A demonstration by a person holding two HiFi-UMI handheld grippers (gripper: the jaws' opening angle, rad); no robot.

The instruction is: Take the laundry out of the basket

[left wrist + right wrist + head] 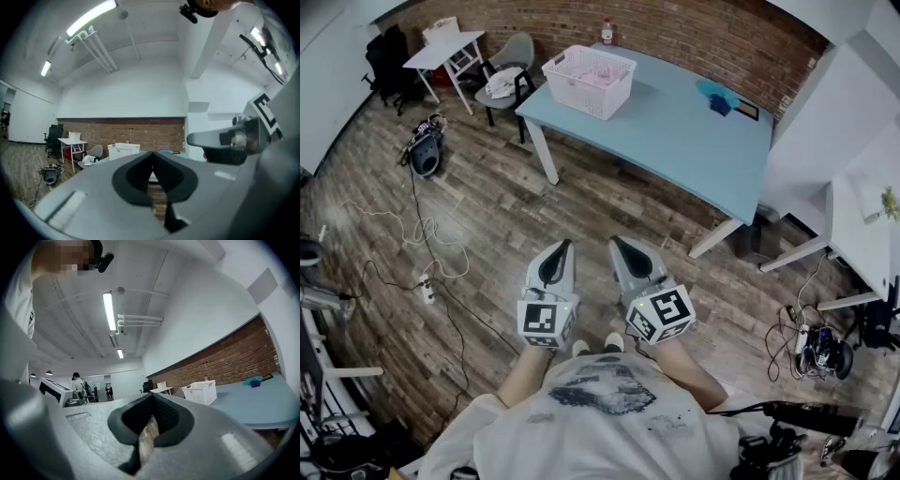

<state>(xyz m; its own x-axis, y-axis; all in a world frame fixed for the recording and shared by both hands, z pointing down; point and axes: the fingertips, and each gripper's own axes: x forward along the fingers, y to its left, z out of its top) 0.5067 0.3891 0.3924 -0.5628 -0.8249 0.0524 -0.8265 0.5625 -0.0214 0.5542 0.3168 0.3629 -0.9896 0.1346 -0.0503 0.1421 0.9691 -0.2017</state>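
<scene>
1. Grippers, pair: we hold the left gripper (565, 246) and the right gripper (617, 242) side by side at lower centre of the head view, level, above the wood floor (487, 216).
2. Left jaws: closed tip to tip, with nothing between them.
3. Right jaws: likewise closed and empty.
4. Basket (581, 89): white and lattice-walled, at upper centre of the frame on the blue table (675, 131), well apart from both grippers.
5. Laundry (598, 77): pale pink, lying inside the basket.
</scene>
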